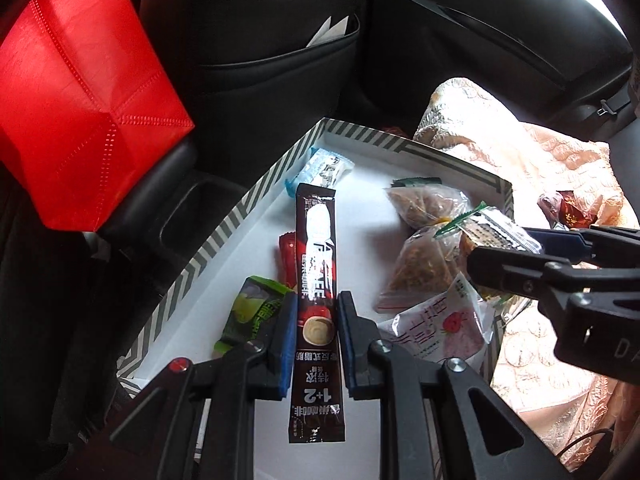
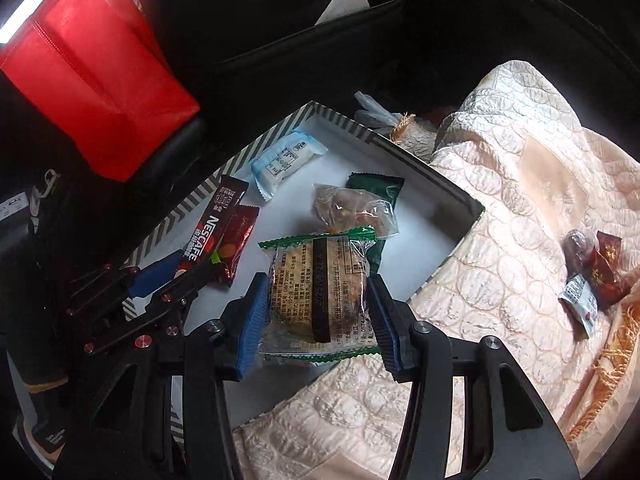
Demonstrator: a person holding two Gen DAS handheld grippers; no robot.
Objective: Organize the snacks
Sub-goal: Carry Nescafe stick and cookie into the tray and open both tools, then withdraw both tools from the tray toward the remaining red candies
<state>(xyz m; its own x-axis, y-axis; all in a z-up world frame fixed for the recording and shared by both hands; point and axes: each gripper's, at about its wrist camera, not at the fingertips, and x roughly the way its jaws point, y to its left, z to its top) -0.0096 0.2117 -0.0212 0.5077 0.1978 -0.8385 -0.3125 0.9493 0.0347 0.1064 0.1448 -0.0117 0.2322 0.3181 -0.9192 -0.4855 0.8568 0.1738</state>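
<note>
Now both grippers hang over the striped box [image 1: 224, 236] with a snack apiece; the left gripper [image 1: 312, 344] is clamped narrow on the coffee stick [image 1: 316, 280], pinching it near its lower third, so the long upper part stands free above the box floor; the right gripper [image 2: 316, 308] holds the cookie packet [image 2: 320, 292] across its width, jaws about half spread, right over the box's near edge where the quilted blanket [image 2: 500, 208] begins. Risk first: the stick is slim and glossy, and held so far off its middle it could swing or slide out if the wrist rolls sharply; the cookie packet is puffy film, so the pads may be squeezing air more than cookie, and a release this close to the rim could tip it onto the blanket instead of inside; the two grippers are also near each other, and a careless crossing could knock the triangular nut bags [image 1: 424, 208] or the blue-white packet [image 2: 284, 160]. Pose: both grippers point steeply downward into the box, left one by the left wall, right one toward the right; more snacks [image 2: 592, 276] wait out on the blanket, well apart from the box.
</note>
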